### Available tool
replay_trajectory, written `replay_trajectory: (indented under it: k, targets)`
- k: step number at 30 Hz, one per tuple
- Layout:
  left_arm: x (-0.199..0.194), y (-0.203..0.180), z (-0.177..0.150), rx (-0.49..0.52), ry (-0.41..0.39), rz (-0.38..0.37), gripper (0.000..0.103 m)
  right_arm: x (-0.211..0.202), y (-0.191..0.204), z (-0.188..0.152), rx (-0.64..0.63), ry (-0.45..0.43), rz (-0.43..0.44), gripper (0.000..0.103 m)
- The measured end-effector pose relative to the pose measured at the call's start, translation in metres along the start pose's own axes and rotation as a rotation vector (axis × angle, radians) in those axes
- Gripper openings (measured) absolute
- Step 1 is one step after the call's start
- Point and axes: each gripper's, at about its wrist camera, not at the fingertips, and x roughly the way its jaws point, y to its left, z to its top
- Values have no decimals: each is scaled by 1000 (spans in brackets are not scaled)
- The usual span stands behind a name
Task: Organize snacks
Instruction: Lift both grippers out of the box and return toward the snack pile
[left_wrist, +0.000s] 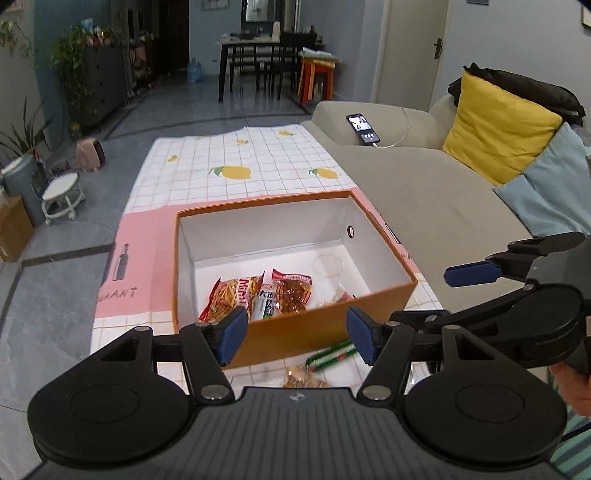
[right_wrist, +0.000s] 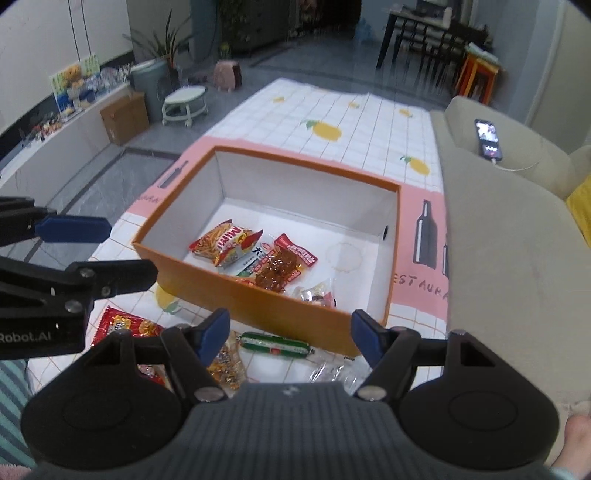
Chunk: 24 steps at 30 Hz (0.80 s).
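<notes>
Before orange box rim: both tools gaping, empty.

My left gripper tilts downward, fingers spread wide, nothing between them. My right gripper sits at its three o'clock, also tilted down, fingers apart and empty.
</notes>
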Motion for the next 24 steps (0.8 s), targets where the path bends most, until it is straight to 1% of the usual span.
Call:
replay_trajectory:
  k: [3, 7, 9, 11, 14, 16, 18, 20, 21, 24]
  targets:
    - [-11, -5, -20, 7, -29, 8, 72, -15, 5, -24, 45, -31, -4, 70]
    - [-22, -9, -44, 25, -40, 33, 72, -32, 12, -54, 90, -79, -28, 70]
    - [-28, -9, -56, 18, -52, 52, 72, -40, 14, -68, 120, -103, -36, 70]
    - [-34, -7, -67, -12, -67, 66, 72, -47, 16, -81, 150, -127, -35, 70]
    - [-39, 1, -84, -86, -80, 47, 72, -54, 18, -100, 196, -178, -46, 70]
    - [-38, 4, -94, -93, -66, 36, 72, -56, 21, -114, 221, -217, -59, 70]
    - [-33, 6, -102, -89, -23, 31, 72, -56, 23, -127, 244, -238, -67, 70]
    - [-27, 11, -107, -102, 27, -1, 72, -51, 25, -139, 267, -226, -66, 69]
    - [-25, 13, -109, -111, 41, -10, 72, -48, 27, -145, 275, -215, -59, 69]
    - [-19, 15, -116, -102, 67, -2, 72, -33, 34, -157, 275, -152, -18, 69]
